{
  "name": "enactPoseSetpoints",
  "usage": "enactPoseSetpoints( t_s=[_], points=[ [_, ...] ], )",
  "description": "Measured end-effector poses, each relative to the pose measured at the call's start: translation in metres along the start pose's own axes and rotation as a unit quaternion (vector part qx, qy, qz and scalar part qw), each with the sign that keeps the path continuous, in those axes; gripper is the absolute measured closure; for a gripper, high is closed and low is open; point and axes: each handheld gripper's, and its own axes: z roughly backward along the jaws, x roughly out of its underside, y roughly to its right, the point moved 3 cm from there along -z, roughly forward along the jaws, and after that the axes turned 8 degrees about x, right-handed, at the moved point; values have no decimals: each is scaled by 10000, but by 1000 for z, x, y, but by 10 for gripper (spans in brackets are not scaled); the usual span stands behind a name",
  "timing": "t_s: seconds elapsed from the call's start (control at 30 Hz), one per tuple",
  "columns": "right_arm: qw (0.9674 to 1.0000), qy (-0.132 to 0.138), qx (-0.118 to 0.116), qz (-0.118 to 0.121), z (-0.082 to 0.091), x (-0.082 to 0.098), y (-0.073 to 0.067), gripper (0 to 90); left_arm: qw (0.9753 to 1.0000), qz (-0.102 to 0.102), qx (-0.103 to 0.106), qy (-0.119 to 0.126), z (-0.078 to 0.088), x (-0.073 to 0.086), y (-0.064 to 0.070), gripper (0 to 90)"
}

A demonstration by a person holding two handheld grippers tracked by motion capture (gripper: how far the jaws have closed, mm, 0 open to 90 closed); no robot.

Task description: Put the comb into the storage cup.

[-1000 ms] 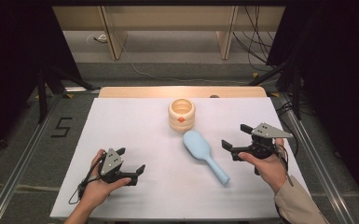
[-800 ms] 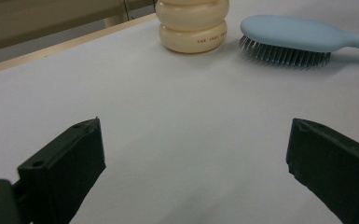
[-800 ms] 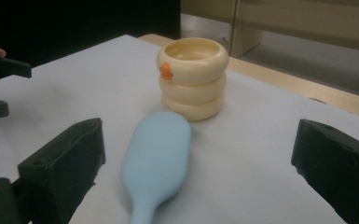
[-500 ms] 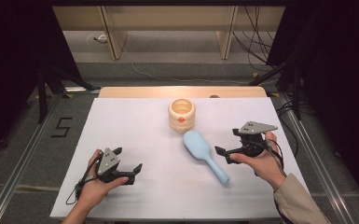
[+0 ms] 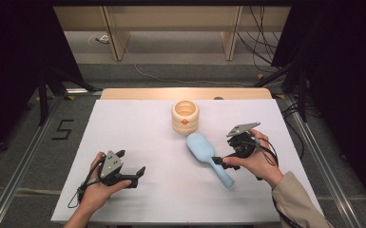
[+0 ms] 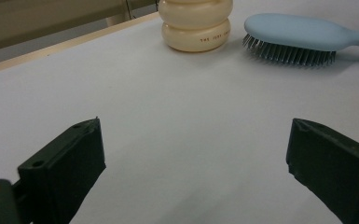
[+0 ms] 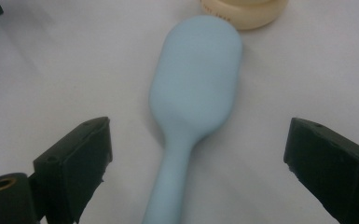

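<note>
Over the last second the right tongs (image 5: 220, 162) have slid leftward across the counter (image 5: 142, 128) from the right edge and now sit at the handle of the pale blue hairbrush (image 5: 208, 156), where a second ago a clear gap of white surface lay between them. Their jaws have just been closing a little, yet they are released and wide: in the right gripper view the brush handle (image 7: 172, 177) runs up between the two black jaws with bare counter on either side, neither pad touching it. The hairbrush itself has not shifted; it lies bristles down, right of centre, its head pointing far and left, just near of the cream ribbed cup (image 5: 185, 117), its handle trailing near and right. The left tongs (image 5: 140, 173) have kept their place at the near left, resting low over the counter, jaws released and holding nothing, well apart from brush and cup. The approach looks nearly done, so the step in hand is probably the pinch on the handle; the jaws need to straddle it squarely before closing, since a smooth, tapering handle may well slip.
</note>
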Motion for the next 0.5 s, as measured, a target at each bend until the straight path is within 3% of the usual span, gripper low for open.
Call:
enactPoseSetpoints(
  t_s=[0.2,0.5],
  points=[
    [9988,-483,-51,26,-15,-2,-4,105,10000,8,-6,10,0,0,0,38],
    [9931,-1157,-160,143,-37,2,-8,150,10000,6,8,5,-1,0,0,38]
  ],
)
